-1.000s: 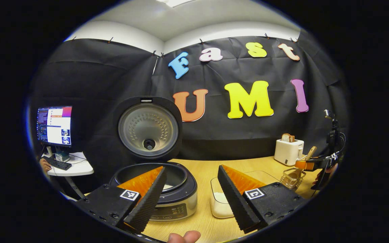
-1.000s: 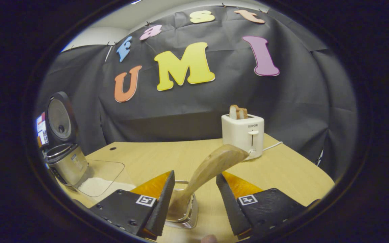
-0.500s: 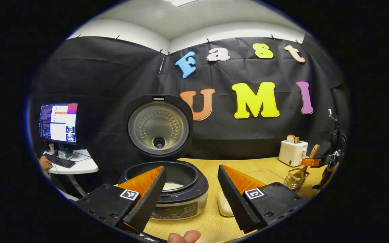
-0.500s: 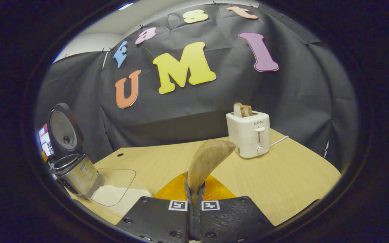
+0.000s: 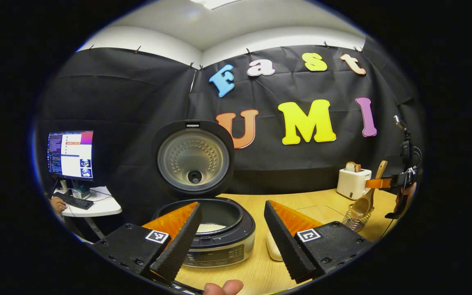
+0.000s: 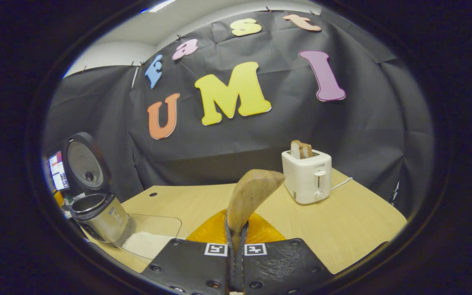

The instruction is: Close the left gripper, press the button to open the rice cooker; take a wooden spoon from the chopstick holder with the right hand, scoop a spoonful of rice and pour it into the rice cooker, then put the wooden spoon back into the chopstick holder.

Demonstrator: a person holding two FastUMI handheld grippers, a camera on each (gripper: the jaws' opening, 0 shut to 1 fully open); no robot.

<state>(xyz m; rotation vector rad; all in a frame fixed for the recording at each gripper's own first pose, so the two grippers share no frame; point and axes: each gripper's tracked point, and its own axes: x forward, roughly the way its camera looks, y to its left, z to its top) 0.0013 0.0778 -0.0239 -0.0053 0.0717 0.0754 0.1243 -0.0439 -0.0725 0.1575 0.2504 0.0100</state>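
Note:
The rice cooker (image 5: 215, 241) stands open with its lid (image 5: 193, 157) upright and some white rice in the pot. My left gripper (image 5: 232, 205) hangs open in front of it, holding nothing. At the far right, my right gripper (image 5: 377, 183) grips the wooden spoon (image 5: 367, 196), whose bowl hangs just above the wire chopstick holder (image 5: 354, 222). In the right gripper view, my right gripper (image 6: 236, 241) is shut on the wooden spoon (image 6: 252, 194), whose end sticks up past the fingers. A clear rice container (image 6: 150, 241) sits beside the cooker (image 6: 98, 213).
A white toaster (image 6: 307, 176) with bread stands at the back right of the wooden table (image 6: 342, 229). The rice container (image 5: 275, 250) is partly hidden behind my left gripper's finger. A monitor (image 5: 71, 155) and keyboard sit on a side desk at the left.
My right gripper has shut on the wooden spoon and lifted it from the chopstick holder, which has dropped out of its view. My left gripper stays open and has barely shifted.

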